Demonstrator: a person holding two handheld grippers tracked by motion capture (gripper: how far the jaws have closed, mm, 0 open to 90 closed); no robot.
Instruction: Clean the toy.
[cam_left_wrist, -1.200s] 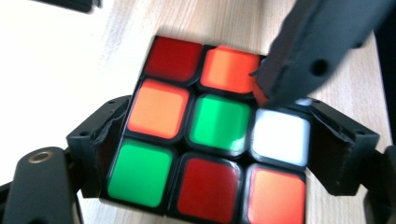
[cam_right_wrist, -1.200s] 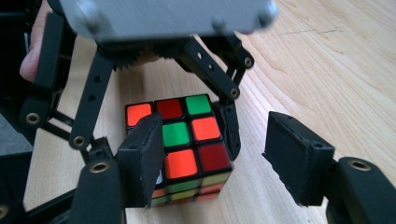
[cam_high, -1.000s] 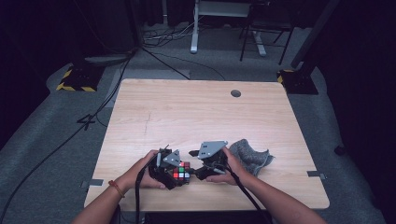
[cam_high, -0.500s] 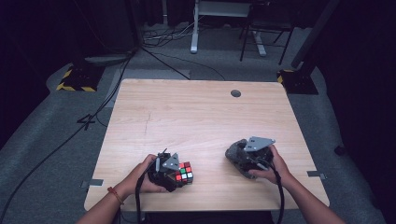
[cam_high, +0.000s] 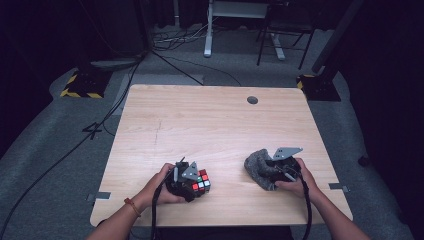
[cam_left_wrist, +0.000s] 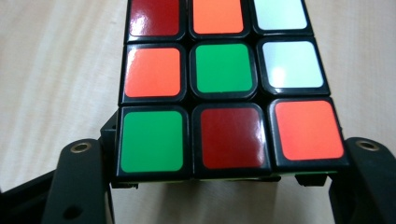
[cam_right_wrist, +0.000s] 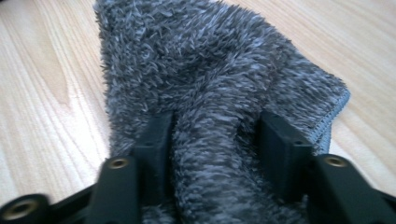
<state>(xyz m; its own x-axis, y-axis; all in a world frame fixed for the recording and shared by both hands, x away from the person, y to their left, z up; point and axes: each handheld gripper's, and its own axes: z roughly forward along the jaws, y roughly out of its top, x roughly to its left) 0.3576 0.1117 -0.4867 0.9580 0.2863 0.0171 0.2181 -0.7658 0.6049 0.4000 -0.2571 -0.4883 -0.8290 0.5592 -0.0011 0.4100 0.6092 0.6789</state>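
High view: the right gripper (cam_high: 272, 170) and cloth (cam_high: 257, 167) sit slightly nearer the table's (cam_high: 210, 125) right edge than half a second ago; the left gripper (cam_high: 192, 181) and cube (cam_high: 201, 181) are unchanged. Left gripper view: jaws clamp the cube (cam_left_wrist: 224, 88) by its sides. Right gripper view: jaws pinch a cloth (cam_right_wrist: 210, 93) fold.

Wooden table (cam_high: 200, 125); grey carpet floor (cam_high: 60, 165); cables (cam_high: 180, 37).

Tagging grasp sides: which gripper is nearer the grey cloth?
Right. The right gripper has a fold of the grey cloth between its jaws. The left gripper is across the table's near edge, clamping the puzzle cube.
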